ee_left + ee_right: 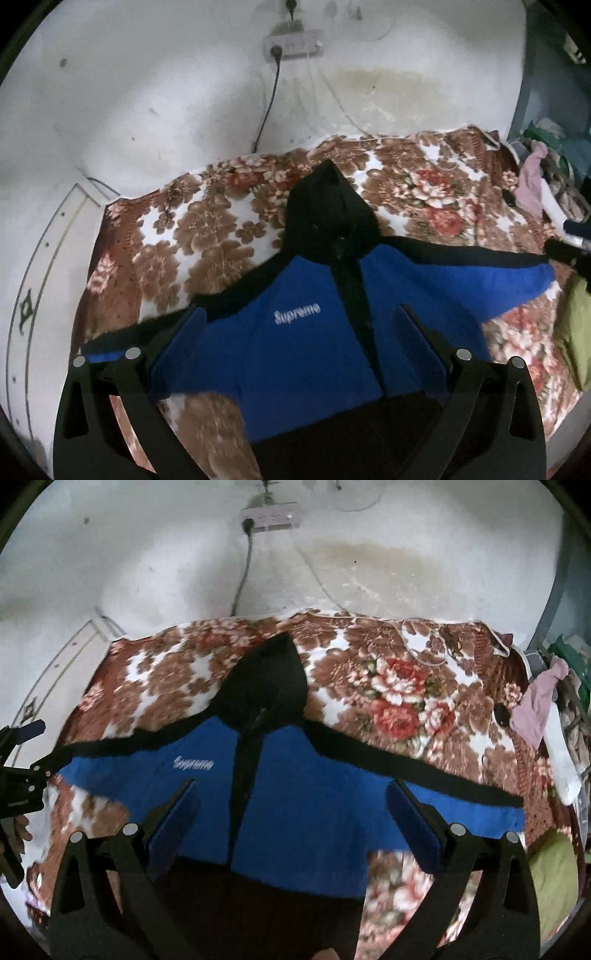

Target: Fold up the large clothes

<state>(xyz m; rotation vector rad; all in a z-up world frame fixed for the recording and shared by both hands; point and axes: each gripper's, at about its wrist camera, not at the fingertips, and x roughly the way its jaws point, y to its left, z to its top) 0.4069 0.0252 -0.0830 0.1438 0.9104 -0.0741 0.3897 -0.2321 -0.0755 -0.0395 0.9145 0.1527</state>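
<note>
A blue and black hoodie [295,354] [314,801] with a white "Supreme" logo [297,313] lies front up, sleeves spread, on a floral blanket. Its black hood [328,210] [269,679] points toward the wall. My left gripper [303,332] hovers open over the chest, its blue-padded fingers either side of the logo and the black zipper band, holding nothing. My right gripper [293,794] also stands open above the chest, gripping nothing. In the right wrist view, the left gripper [22,768] shows at the left edge, near the end of the left sleeve.
The floral blanket [192,229] [388,686] covers a bed against a stained white wall carrying a power strip [291,46] [269,515] with cables hanging down. Loose clothes [532,177] [535,709] pile at the right, and a green cloth [554,871] lies at the right edge.
</note>
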